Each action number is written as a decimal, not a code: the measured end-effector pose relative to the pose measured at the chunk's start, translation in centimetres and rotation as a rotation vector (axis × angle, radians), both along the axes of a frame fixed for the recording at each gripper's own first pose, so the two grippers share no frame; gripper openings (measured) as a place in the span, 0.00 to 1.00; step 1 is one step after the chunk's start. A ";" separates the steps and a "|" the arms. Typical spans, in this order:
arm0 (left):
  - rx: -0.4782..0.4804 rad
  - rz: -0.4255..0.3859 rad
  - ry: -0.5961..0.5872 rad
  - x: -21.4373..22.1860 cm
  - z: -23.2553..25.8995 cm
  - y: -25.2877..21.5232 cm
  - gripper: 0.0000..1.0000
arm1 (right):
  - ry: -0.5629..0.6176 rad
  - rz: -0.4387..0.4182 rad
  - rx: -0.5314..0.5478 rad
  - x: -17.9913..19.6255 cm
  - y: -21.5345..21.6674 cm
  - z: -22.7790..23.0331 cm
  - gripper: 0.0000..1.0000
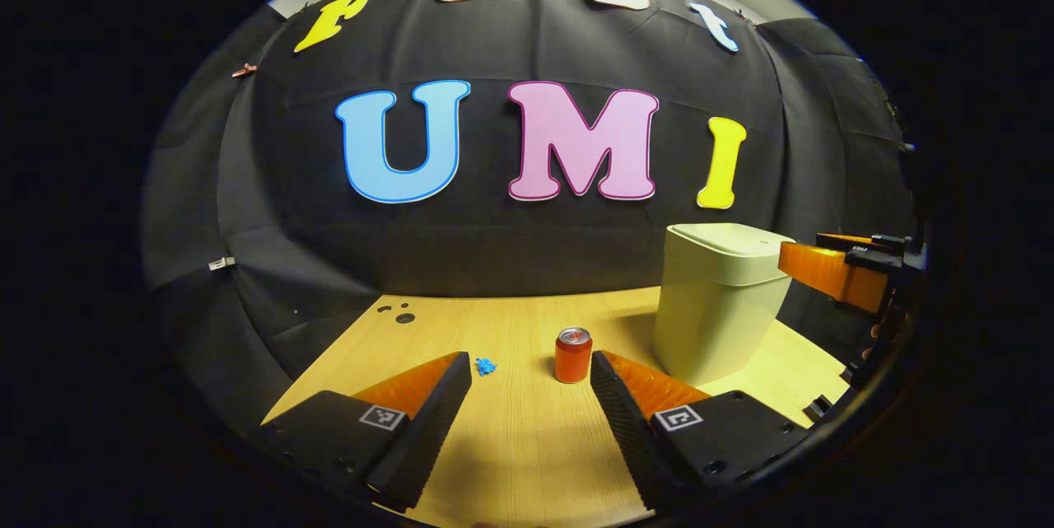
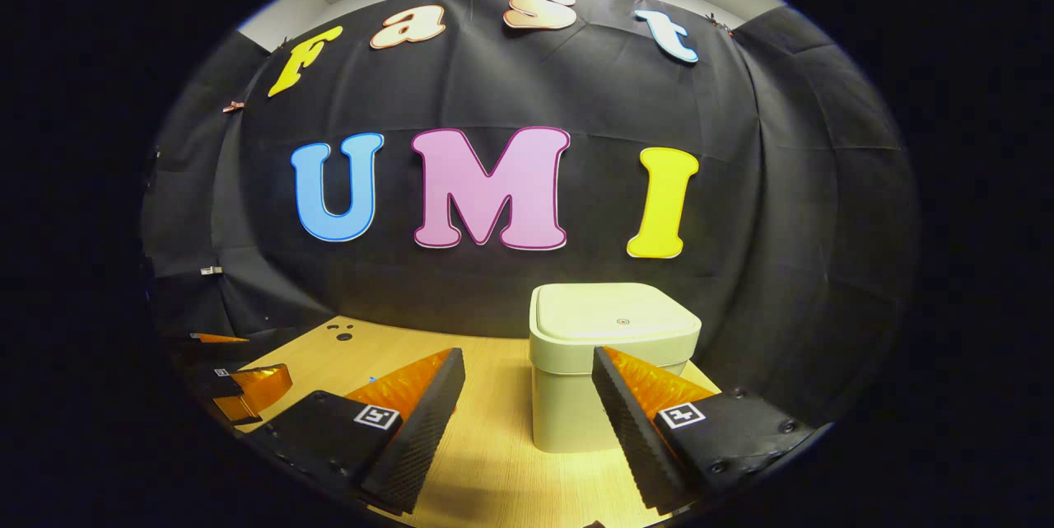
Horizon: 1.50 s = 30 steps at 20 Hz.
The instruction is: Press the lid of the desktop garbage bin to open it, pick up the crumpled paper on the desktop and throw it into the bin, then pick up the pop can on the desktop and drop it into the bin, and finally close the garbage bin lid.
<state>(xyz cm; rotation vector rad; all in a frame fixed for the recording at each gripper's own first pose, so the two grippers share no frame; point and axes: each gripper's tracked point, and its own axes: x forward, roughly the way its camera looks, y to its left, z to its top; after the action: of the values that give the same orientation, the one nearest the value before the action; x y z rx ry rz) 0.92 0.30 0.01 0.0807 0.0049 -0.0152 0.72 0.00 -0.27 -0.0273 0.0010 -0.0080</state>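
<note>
Cream plastic garbage bin [image 2: 613, 363], lid shut, is seen just ahead of the right gripper [image 2: 527, 396]; both grippers' fingers are held apart, empty. Lid [image 2: 613, 315] is likely light, springy; best pressed mid-top.

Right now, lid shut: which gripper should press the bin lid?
Right. The right gripper is open and faces the garbage bin, with the closed lid just ahead above its fingers. The left gripper points at the pop can, the bin off to its side.
</note>
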 end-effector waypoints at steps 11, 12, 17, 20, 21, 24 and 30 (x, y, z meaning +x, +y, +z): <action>-0.002 0.007 -0.002 -0.2 -0.2 -0.1 0.94 | -0.043 0.022 -0.066 -0.2 0.9 1.7 0.59; -0.002 0.007 -0.002 -0.2 -0.1 -0.1 0.94 | -0.043 0.029 -0.070 -0.2 1.0 1.8 0.52; 0.000 0.003 0.002 -0.2 -0.4 -0.4 0.94 | -0.014 0.063 -0.096 0.0 1.9 1.1 0.43; 0.004 0.000 -0.002 -0.2 -0.2 -0.4 0.94 | 0.014 0.090 -0.064 0.1 2.5 0.5 0.32; 0.004 0.001 -0.003 -0.2 -0.2 -0.5 0.94 | 0.017 0.089 -0.050 0.2 2.6 0.4 0.28; 0.004 0.003 0.003 -0.2 -0.3 -0.4 0.94 | 0.010 0.055 -0.030 0.6 1.7 0.6 0.13; 0.008 0.009 0.010 0.0 -0.6 0.0 0.94 | 0.009 0.066 -0.022 0.9 0.9 0.4 0.07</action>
<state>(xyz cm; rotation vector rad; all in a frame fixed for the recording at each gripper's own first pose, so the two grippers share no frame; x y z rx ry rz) 0.95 0.26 -0.59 0.0883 0.0156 -0.0063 1.58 0.91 0.09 -0.0493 0.0088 0.0576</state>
